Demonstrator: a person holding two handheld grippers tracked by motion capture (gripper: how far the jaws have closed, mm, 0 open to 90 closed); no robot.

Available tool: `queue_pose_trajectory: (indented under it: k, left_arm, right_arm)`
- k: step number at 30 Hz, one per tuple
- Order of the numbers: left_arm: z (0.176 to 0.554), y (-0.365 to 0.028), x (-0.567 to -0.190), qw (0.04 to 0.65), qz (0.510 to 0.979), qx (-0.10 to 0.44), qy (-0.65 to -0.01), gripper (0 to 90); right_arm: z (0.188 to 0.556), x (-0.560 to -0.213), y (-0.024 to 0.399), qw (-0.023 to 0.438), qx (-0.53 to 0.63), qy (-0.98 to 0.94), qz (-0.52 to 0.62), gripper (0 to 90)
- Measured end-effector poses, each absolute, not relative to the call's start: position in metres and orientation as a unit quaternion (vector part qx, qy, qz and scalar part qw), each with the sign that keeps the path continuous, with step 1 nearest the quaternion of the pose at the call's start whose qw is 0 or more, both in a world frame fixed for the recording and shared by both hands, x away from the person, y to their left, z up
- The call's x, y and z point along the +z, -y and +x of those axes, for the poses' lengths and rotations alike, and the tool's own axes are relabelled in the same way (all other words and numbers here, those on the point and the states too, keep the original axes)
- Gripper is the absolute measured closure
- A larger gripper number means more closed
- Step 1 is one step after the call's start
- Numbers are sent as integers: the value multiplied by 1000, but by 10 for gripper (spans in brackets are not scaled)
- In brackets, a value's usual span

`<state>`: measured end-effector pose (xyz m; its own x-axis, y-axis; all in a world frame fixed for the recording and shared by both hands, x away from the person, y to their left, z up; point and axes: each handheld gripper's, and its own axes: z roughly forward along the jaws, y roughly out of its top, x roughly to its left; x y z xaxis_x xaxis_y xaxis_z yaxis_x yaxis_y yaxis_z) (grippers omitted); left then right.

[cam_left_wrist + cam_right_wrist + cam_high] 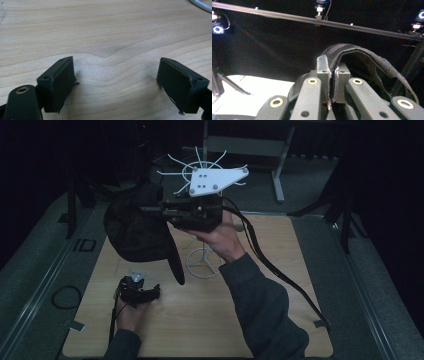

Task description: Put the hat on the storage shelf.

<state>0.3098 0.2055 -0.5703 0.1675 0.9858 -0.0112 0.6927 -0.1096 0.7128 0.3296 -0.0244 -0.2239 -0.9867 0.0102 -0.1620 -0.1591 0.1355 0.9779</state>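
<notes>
The left gripper (145, 292) is resting on the table (210, 320), nearer the person than the white rack (202, 262), its jaws standing spread over bare wood with nothing between them. Farther off, the right gripper (333, 82) is hanging in the air just in front of the rack's upper prongs, its jaws pressing together on the edge of a black cap (137, 225). The cap is dangling left of the rack, clear of the table.

1. Both forearms wear dark grey-blue sleeves (260, 305).
2. The right gripper (333, 85) is black, with brass-ringed holes in its arms and a pale grey three-cornered plate (212, 181) dotted with screws.
3. A black cable (280, 270) trails from it.
4. The left gripper (116, 85) has black, blocky pads (62, 80).
</notes>
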Motion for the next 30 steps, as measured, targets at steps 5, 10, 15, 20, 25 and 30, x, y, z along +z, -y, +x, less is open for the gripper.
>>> queue_pose_trajectory:
  k: [5,10,15,20,25,30]
  left_arm:
    - [310,-205,-571,300,702,246,-597,153]
    - [310,-205,-570,299,703,246,-597,153]
    - [310,-205,-570,300,702,246,-597,153]
    - [310,-205,-571,300,702,246,-597,153]
    - [310,-205,-571,300,701,247,-598,153]
    - [310,-205,-571,299,702,246,-597,153]
  right_arm:
    - [333,-219,28,66,663,-745,-42,857]
    - [336,-217,30,64,669,-740,-38,857]
    - [341,-216,37,62,675,-735,-30,857]
    - [342,-217,43,66,675,-735,-25,857]
    - [340,-219,46,73,670,-738,-26,856]
    - [341,-224,60,68,679,-731,-18,856]
